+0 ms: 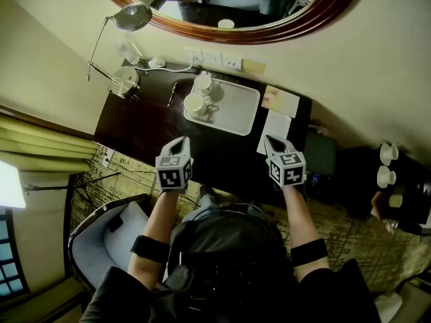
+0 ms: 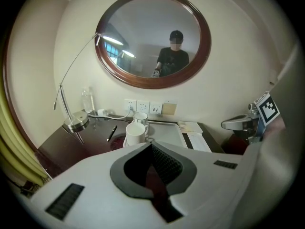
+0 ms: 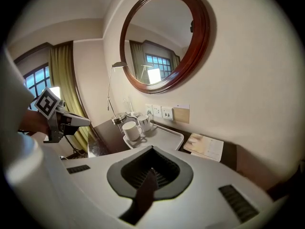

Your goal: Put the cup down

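The left gripper had its jaws pressed together with nothing between them; the right gripper had its jaws shut too, and empty; both hung over the near edge of the dark desk, well apart from each other. Beyond them the cup stood upright on the near left corner of the white tray; a second cup stood just behind it on the same tray; a pen lay on the desk left of the tray; a lamp stood further left; papers lay right of the tray; an oval mirror hung on the wall above.
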`<state>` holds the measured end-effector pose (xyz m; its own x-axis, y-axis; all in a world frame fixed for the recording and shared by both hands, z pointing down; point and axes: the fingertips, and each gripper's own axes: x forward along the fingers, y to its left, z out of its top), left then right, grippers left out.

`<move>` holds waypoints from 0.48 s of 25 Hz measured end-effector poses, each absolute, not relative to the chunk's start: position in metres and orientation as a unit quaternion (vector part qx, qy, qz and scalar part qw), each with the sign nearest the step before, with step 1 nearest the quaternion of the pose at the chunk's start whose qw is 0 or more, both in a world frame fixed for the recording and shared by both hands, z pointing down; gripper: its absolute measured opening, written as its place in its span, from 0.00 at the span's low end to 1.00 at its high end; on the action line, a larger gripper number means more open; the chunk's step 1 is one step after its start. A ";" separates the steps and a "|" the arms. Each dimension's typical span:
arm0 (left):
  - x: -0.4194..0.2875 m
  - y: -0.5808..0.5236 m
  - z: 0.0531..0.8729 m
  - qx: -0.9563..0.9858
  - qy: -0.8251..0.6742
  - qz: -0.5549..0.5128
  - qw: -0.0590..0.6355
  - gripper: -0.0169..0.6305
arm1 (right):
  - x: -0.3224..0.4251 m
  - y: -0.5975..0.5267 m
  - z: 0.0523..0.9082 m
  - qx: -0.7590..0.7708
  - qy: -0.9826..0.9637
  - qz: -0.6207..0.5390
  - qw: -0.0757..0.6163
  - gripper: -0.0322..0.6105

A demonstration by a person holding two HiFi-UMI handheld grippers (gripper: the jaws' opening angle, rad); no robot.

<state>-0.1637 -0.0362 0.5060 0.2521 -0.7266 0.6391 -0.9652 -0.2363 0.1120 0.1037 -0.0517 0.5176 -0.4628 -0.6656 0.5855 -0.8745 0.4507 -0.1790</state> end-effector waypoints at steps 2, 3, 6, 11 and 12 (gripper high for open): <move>-0.164 -0.035 0.507 0.751 -0.562 0.238 0.253 0.03 | 0.107 -0.049 0.517 0.470 -0.820 0.239 0.221 0.07; -0.165 -0.034 0.507 0.750 -0.562 0.239 0.253 0.03 | 0.108 -0.049 0.518 0.471 -0.819 0.240 0.221 0.07; -0.167 -0.033 0.507 0.751 -0.562 0.238 0.253 0.03 | 0.111 -0.047 0.520 0.472 -0.819 0.239 0.223 0.07; -0.168 -0.030 0.503 0.749 -0.563 0.236 0.256 0.03 | 0.105 -0.049 0.513 0.467 -0.823 0.233 0.224 0.07; -0.170 -0.030 0.505 0.748 -0.565 0.237 0.254 0.03 | 0.104 -0.049 0.512 0.465 -0.825 0.232 0.224 0.07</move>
<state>-0.1701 -0.0303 0.5047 0.2496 -0.7253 0.6416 -0.9660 -0.2325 0.1129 0.1038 -0.0493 0.5120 -0.4672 -0.6633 0.5846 -0.8708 0.4598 -0.1742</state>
